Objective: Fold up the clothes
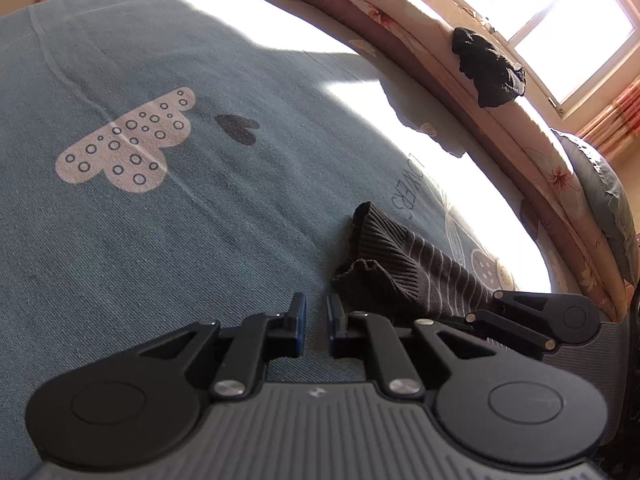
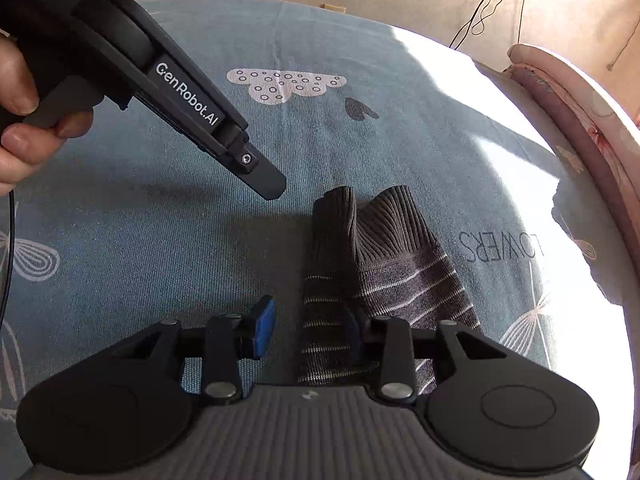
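My left tool is nearly closed on nothing, above the blue bed sheet. My right tool straddles one striped sock with its jaws apart; both socks lie together on the bed.

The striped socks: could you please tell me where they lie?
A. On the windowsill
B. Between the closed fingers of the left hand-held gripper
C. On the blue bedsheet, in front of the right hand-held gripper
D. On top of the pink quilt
C: the striped socks lie on the blue bedsheet, running in under the right hand-held gripper; the left hand-held gripper holds nothing.
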`<state>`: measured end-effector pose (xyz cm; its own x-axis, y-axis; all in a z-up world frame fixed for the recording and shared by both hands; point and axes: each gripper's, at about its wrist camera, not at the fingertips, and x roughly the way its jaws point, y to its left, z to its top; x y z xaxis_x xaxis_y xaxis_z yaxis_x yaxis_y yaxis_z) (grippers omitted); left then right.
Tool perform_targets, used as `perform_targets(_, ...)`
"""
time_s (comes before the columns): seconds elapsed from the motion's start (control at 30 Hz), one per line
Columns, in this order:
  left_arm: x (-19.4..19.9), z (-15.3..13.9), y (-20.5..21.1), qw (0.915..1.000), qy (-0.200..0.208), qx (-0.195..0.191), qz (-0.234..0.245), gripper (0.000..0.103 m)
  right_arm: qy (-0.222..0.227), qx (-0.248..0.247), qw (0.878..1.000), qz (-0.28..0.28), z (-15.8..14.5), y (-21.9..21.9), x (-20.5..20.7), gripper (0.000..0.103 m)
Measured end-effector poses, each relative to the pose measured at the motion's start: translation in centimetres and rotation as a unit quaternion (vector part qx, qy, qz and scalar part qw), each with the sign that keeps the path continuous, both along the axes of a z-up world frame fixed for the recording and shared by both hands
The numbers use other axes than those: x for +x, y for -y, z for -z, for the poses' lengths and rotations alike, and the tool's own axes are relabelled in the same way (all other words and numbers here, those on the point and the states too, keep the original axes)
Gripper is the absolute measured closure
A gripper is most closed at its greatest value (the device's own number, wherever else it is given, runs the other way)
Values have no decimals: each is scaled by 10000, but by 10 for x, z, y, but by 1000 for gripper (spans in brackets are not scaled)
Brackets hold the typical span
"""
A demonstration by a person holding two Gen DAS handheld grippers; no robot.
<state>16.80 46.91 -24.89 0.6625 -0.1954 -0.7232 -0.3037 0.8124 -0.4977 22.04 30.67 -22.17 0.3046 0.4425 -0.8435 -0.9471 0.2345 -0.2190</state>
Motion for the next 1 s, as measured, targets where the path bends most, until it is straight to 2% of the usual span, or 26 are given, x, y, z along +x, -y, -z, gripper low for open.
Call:
perform_targets(0.03, -1, 1, -1, 10000, -26, 2, 2, 94, 72, -21, 10000, -16, 3, -2, -1, 64)
perform_targets(0.07, -2, 1, -2, 10000, -42, 10, -9, 94, 100, -24, 9999, -30, 3, -2, -1, 71)
perform_targets(0.1, -4, 2, -4, 10000, -56, 19, -20, 94, 98, -62, 9999, -12, 4, -4, -2, 98)
perform_targets(0.2, -7, 2, -9, 9999, -107, -40, -85, 94, -81, -162, 9998, -33, 0, -6, 0, 99)
perform_targets(0.3, -11, 2, -13, 9998, -109, -100, -158, 94, -855, 69, 9963, -55, -9, -5, 10, 99)
perform_targets(0.37, -12, 2, -14, 9996, -88, -203, -187, 94, -1185, 181, 9928, -91, -13, -2, 14, 99)
perform_targets(0.43, -12, 3, -16, 9993, -46, -305, -228, 87, -1353, 256, 9904, -108, -14, 1, 17, 98)
perform_targets(0.53, -12, 1, -16, 9987, 119, -441, -229, 83, -1729, 378, 9840, -218, -18, 5, 17, 92)
perform_targets(0.63, -6, -4, -10, 9991, 304, -281, 77, 82, -1492, 505, 9873, -206, -30, 8, 15, 91)
perform_targets(0.73, 5, -8, 2, 9960, 475, 240, 718, 82, -1186, 552, 9914, -15, -42, 13, 30, 91)
perform_targets(0.83, 18, -8, 17, 9813, 630, 717, 1669, 82, -938, 571, 9938, 168, -51, 16, 49, 87)
perform_targets(0.87, 22, -8, 21, 9741, 696, 837, 1982, 81, -845, 545, 9947, 214, -53, 17, 55, 85)
perform_targets(0.93, 27, -7, 23, 9672, 741, 942, 2238, 69, -742, 438, 9960, 225, -52, 17, 65, 81)
perform_targets(1.0, 32, -9, 19, 9634, 796, 902, 2395, 65, -678, 362, 9968, 215, -50, 17, 73, 81)
